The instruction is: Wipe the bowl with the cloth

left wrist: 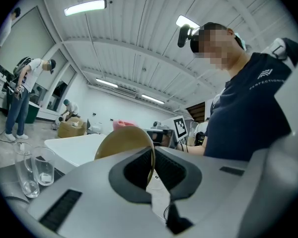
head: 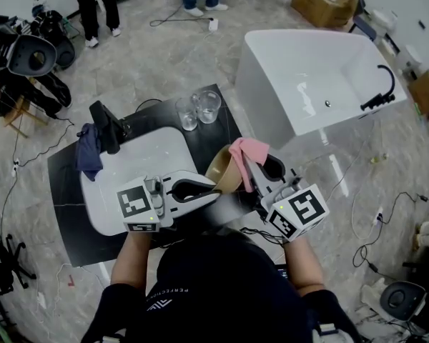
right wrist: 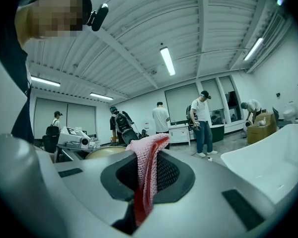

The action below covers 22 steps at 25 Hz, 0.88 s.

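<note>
My left gripper (head: 213, 189) has its jaws clamped on the tan bowl (head: 225, 171) by its rim. My right gripper (head: 252, 171) has its jaws clamped on the pink cloth (head: 249, 151) beside it.

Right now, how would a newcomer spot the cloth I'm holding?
At the black table with the white basin, look near right: the right gripper pinches a pink cloth beside the tan bowl. The other cloth is dark blue, at the basin's left.

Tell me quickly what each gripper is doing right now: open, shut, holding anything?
Left gripper: jaws shut on the rim of the tan bowl.
Right gripper: jaws shut on the pink cloth.
</note>
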Each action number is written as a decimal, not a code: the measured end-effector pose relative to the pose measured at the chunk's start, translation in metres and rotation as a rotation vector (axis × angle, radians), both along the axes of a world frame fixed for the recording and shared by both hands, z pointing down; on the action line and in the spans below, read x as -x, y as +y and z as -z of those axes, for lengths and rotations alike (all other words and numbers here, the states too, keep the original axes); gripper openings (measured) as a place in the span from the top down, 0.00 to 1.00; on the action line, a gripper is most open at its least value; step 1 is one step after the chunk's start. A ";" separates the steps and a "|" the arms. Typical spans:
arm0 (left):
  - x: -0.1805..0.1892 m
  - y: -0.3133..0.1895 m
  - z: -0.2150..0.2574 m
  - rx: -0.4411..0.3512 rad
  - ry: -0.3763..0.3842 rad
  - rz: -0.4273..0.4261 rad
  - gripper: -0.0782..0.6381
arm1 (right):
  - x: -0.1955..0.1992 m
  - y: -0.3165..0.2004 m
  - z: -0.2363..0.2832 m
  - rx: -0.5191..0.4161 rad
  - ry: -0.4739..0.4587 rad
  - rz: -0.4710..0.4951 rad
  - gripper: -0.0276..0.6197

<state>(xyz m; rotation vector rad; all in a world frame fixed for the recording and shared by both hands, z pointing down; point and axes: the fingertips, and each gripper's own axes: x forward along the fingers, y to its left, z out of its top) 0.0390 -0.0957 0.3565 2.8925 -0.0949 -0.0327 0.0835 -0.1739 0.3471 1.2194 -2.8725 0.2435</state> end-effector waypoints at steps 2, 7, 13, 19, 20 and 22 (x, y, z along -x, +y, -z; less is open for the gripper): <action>0.002 0.004 0.004 0.006 0.026 -0.022 0.86 | -0.002 0.000 -0.002 0.006 -0.005 -0.003 0.89; 0.005 0.004 0.020 0.040 0.125 -0.025 0.86 | -0.008 -0.003 -0.004 0.028 -0.044 -0.026 0.89; 0.019 -0.004 0.047 0.112 0.342 -0.006 0.86 | -0.006 -0.002 -0.005 0.038 -0.066 -0.041 0.89; 0.027 -0.012 0.053 0.151 0.434 0.048 0.86 | -0.003 0.003 -0.001 0.036 -0.093 -0.042 0.89; 0.028 -0.014 0.053 0.159 0.448 0.059 0.86 | -0.002 0.003 -0.001 0.038 -0.096 -0.041 0.89; 0.030 -0.019 0.053 0.182 0.480 0.077 0.86 | 0.000 0.005 -0.001 0.039 -0.102 -0.039 0.89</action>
